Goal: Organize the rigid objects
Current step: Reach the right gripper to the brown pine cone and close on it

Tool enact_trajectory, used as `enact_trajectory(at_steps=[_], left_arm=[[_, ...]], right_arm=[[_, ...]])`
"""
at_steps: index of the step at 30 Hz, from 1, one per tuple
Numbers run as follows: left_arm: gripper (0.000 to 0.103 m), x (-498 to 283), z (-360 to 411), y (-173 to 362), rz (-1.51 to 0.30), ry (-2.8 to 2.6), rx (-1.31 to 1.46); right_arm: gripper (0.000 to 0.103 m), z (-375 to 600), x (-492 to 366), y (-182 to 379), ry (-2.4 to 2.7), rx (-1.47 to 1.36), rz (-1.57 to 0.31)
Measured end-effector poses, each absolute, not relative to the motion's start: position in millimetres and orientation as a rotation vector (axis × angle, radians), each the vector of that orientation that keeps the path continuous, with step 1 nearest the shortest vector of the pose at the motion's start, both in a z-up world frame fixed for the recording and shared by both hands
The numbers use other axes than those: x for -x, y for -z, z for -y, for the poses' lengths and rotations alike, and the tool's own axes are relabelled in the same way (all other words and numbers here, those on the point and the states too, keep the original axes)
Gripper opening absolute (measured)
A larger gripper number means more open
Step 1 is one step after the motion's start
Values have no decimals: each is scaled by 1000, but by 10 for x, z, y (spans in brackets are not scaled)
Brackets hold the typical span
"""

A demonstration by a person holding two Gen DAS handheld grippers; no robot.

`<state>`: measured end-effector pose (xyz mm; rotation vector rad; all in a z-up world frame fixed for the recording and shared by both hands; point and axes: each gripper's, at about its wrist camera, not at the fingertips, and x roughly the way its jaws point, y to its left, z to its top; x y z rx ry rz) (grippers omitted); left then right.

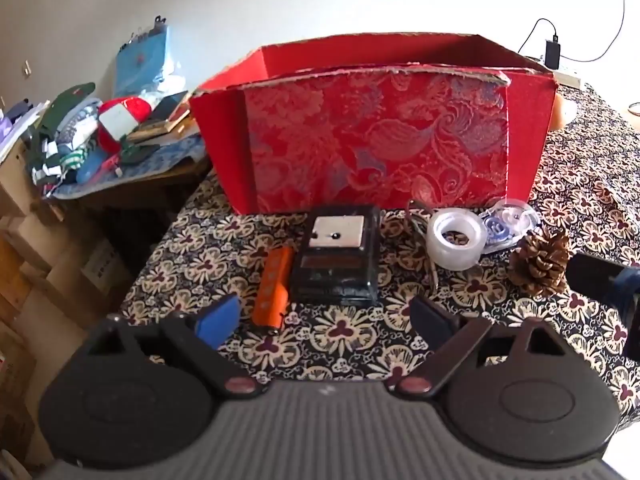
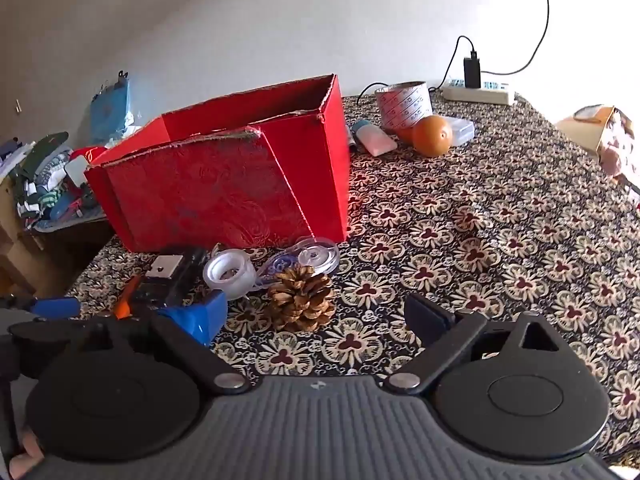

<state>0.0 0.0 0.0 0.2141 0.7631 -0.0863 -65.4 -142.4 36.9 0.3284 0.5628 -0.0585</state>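
On the bench, your left gripper [image 1: 324, 320] fingers gape empty; black case [image 1: 336, 258] at twelve o'clock. Right gripper [image 2: 316, 320] fingers likewise, pinecone [image 2: 301, 298] at twelve.

Left hand-held gripper [image 1: 326, 322] open above tablecloth [image 1: 340, 344]; orange lighter [image 1: 273, 290] beside dark box [image 1: 336, 258], red box [image 1: 372, 136] behind.

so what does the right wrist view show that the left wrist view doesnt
Only the right wrist view: an orange and a big tape roll behind the red box, and the right gripper, open.

Only the left wrist view: the full orange lighter, and the left gripper, open.

Both: box, pine cone, clear tape roll, black device, patterned tablecloth.
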Motion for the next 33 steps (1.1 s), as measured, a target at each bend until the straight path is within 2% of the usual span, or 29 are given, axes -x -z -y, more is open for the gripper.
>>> enact_trajectory(at_steps=[15, 20, 25, 31, 33], left_arm=[[91, -151, -75, -22, -773, 94, -186], [91, -205, -64, 43, -799, 89, -187], [91, -298, -96, 73, -820, 99, -170], [91, -253, -72, -27, -795, 251, -126], [91, -231, -44, -95, -788, 342, -97]], right_arm=[[74, 1438, 572, -345, -41, -339, -550], [70, 1495, 473, -267, -70, -377, -641], [65, 1614, 376, -247, -95, -387, -645], [52, 1705, 313, -305, -81, -316, -662], [45, 1783, 278, -332, -79, -321, -664]])
